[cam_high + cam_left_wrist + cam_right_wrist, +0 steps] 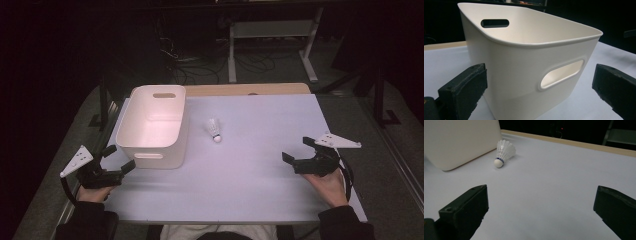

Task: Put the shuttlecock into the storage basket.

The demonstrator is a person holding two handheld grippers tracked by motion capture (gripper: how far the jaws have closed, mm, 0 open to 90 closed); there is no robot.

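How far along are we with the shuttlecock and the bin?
Nothing looks done yet: the shuttlecock lies on the table beside the bin, not in it. The left gripper and right gripper are both open and hold nothing. Probably left: pick up the shuttlecock and drop it in the bin.

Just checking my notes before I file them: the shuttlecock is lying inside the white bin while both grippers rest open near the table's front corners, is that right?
Not quite. The shuttlecock lies on the table beside the white bin, not inside it, as the high view shows. The rest holds: the left gripper and the right gripper rest open near the front corners.
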